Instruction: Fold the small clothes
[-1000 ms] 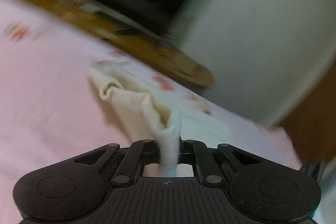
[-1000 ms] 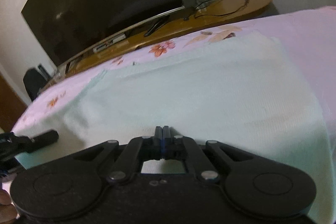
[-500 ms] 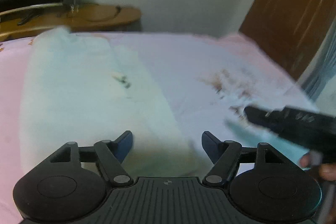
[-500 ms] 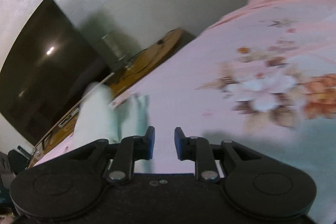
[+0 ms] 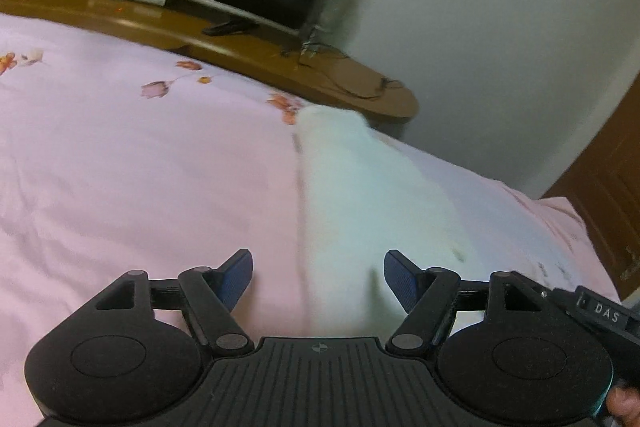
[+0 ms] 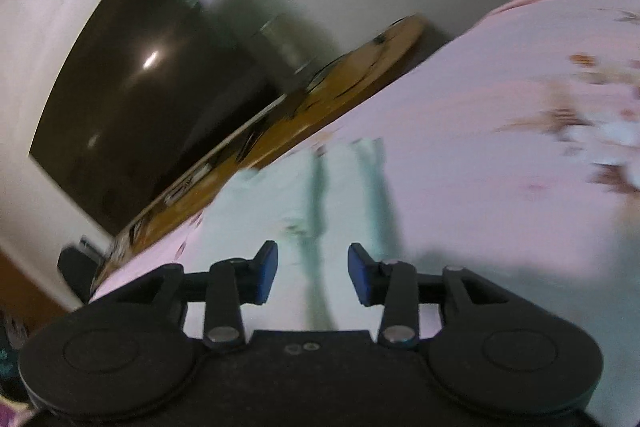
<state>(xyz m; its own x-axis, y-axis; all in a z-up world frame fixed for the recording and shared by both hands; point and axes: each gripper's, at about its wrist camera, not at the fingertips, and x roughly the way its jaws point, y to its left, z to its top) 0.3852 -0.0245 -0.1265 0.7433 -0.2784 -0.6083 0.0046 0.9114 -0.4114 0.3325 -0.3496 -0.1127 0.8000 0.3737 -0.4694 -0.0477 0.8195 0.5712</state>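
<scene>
A second before, the left gripper [image 5: 318, 281] had pinched a bunched cream cloth; now its jaws stood wide and empty. The right gripper [image 6: 312, 273], shut then, had just been opening its jaws, with nothing between them. The pale garment [image 5: 360, 203] lay released on the pink bed [image 5: 140, 167] as a long narrow strip, just ahead of both grippers. That fold looked finished; I judged the next step would be a fresh grip on the strip.
</scene>
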